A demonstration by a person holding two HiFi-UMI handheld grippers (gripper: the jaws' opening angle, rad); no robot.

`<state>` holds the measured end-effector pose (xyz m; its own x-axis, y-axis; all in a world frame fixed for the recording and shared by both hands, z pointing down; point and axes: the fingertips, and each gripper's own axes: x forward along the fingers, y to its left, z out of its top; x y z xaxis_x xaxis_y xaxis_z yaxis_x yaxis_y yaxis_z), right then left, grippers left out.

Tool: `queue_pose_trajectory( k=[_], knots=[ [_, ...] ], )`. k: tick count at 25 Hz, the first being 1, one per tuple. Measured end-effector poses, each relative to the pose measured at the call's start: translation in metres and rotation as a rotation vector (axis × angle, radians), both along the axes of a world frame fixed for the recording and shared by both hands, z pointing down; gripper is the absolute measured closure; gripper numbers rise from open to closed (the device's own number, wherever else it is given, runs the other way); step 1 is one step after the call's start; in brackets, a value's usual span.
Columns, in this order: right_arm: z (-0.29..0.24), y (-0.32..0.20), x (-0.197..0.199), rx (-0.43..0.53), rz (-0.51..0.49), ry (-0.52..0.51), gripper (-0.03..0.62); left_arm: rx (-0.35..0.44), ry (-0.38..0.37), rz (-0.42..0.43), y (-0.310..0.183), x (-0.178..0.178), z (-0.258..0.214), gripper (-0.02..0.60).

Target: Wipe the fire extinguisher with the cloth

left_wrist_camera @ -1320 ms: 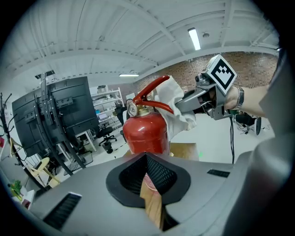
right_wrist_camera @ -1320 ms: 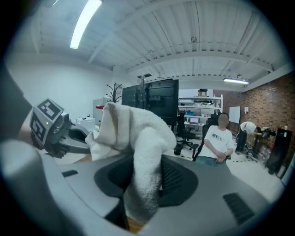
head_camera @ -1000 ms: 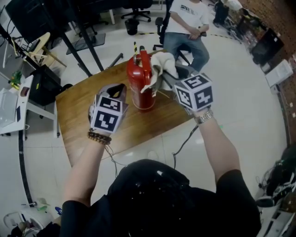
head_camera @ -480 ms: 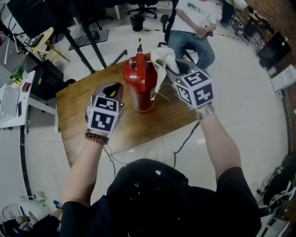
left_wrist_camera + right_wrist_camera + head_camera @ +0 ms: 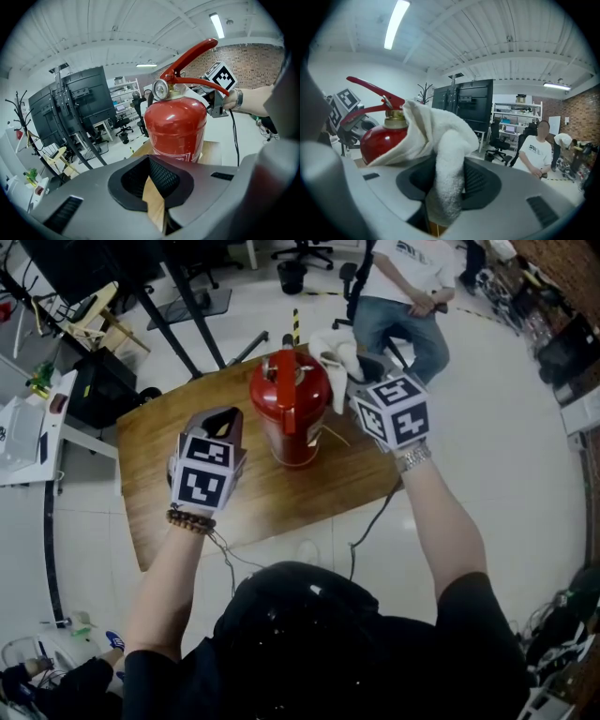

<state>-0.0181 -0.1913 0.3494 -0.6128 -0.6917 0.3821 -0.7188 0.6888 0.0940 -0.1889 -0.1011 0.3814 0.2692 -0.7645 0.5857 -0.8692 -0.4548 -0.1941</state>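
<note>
A red fire extinguisher (image 5: 289, 399) stands upright in the middle of the wooden table (image 5: 155, 451). My right gripper (image 5: 352, 381) is at its upper right side, shut on a white cloth (image 5: 336, 351). In the right gripper view the cloth (image 5: 440, 140) bulges out of the jaws of the right gripper (image 5: 445, 192) and lies against the neck and shoulder of the extinguisher (image 5: 377, 140). My left gripper (image 5: 220, 420) hovers left of the extinguisher, shut and empty. In the left gripper view the left gripper (image 5: 155, 185) points at the red extinguisher (image 5: 176, 126) from close by without touching it.
A person (image 5: 408, 282) sits on a chair just beyond the table's far right corner. Black stand legs (image 5: 178, 310) and a desk with clutter (image 5: 28, 418) are at the far left. A cable (image 5: 370, 521) hangs off the table's near edge.
My right gripper has carried the cloth from the extinguisher's lever and right flank round toward its far right shoulder. The left gripper has shifted only slightly.
</note>
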Motion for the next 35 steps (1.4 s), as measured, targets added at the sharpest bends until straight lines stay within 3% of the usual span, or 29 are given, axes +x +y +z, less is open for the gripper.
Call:
queue_pose_trajectory(
  k=[15, 24, 35],
  knots=[
    [0.03, -0.032, -0.014, -0.039, -0.01, -0.015, 0.433, -0.045, -0.013, -0.064, -0.005, -0.021, 0.02, 0.581],
    [0.018, -0.013, 0.038, 0.004, 0.153, -0.046, 0.433, -0.034, -0.002, -0.011, 0.006, -0.014, 0.021, 0.581],
    [-0.011, 0.088, 0.071, 0.063, 0.36, -0.016, 0.433, 0.005, 0.03, 0.14, 0.061, -0.016, 0.004, 0.581]
  ],
)
